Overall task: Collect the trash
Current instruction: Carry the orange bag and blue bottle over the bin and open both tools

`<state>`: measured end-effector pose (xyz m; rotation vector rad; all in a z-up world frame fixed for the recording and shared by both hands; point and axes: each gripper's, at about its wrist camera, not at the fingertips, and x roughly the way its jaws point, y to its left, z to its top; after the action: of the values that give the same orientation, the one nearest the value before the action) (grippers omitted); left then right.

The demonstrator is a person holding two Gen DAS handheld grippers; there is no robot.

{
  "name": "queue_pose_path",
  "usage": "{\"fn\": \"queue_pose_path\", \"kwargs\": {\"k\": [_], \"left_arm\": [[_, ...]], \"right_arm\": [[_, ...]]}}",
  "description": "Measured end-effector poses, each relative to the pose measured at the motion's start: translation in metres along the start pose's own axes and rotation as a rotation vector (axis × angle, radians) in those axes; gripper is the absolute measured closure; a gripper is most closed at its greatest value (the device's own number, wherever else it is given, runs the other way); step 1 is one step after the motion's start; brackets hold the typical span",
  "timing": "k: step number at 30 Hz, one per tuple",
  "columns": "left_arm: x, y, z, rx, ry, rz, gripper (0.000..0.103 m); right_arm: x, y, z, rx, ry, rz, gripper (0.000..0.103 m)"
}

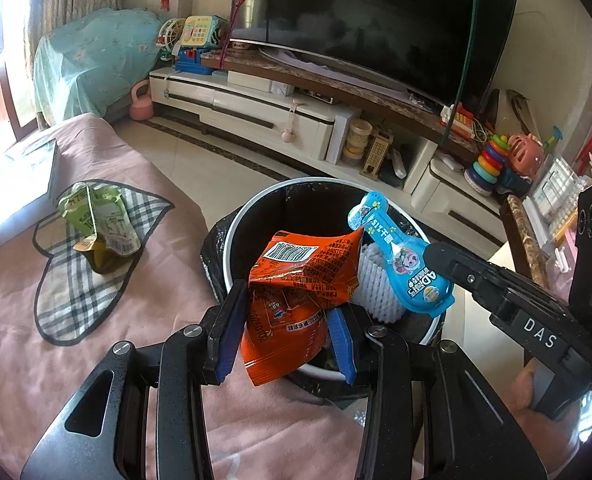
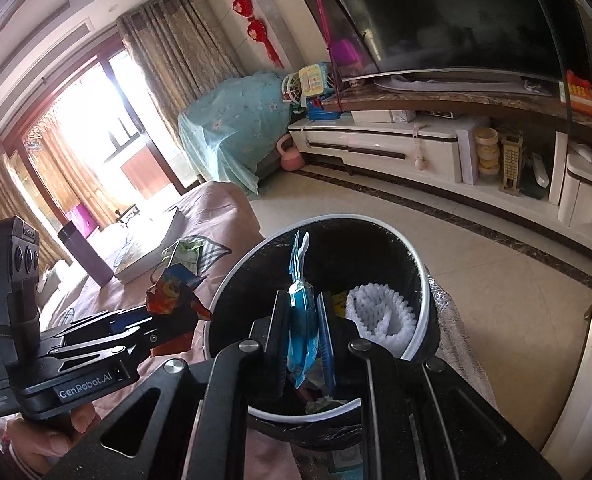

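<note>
My left gripper (image 1: 286,320) is shut on a crumpled orange snack wrapper (image 1: 299,280) and holds it over the near rim of the black trash bin (image 1: 252,208). My right gripper (image 2: 301,316) is shut on a blue candy package (image 2: 301,320), also seen from the left wrist view (image 1: 403,258), above the bin (image 2: 375,256). White foam netting (image 1: 375,284) lies inside the bin. A green drink pouch (image 1: 100,224) lies on a plaid cloth (image 1: 76,292) on the pink-covered table.
A white book (image 1: 12,192) lies at the table's far left. A purple tumbler (image 2: 84,256) stands on the table. A TV stand (image 1: 264,112) with toys and a large TV (image 1: 375,20) line the far wall. Tiled floor lies between.
</note>
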<state>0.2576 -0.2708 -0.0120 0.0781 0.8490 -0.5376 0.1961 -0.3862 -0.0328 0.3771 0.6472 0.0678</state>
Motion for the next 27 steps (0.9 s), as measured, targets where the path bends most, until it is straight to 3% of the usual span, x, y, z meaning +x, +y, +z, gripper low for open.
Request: {"fn": "queue_pose_path", "kwargs": {"k": [24, 27], "left_arm": [[0.026, -0.01, 0.006, 0.024, 0.048, 0.012, 0.064], [0.029, -0.011, 0.007, 0.024, 0.059, 0.013, 0.057]], "right_arm": [[0.01, -0.011, 0.006, 0.025, 0.017, -0.017, 0.089], [0.012, -0.013, 0.008, 0.032, 0.02, -0.02, 0.089]]}}
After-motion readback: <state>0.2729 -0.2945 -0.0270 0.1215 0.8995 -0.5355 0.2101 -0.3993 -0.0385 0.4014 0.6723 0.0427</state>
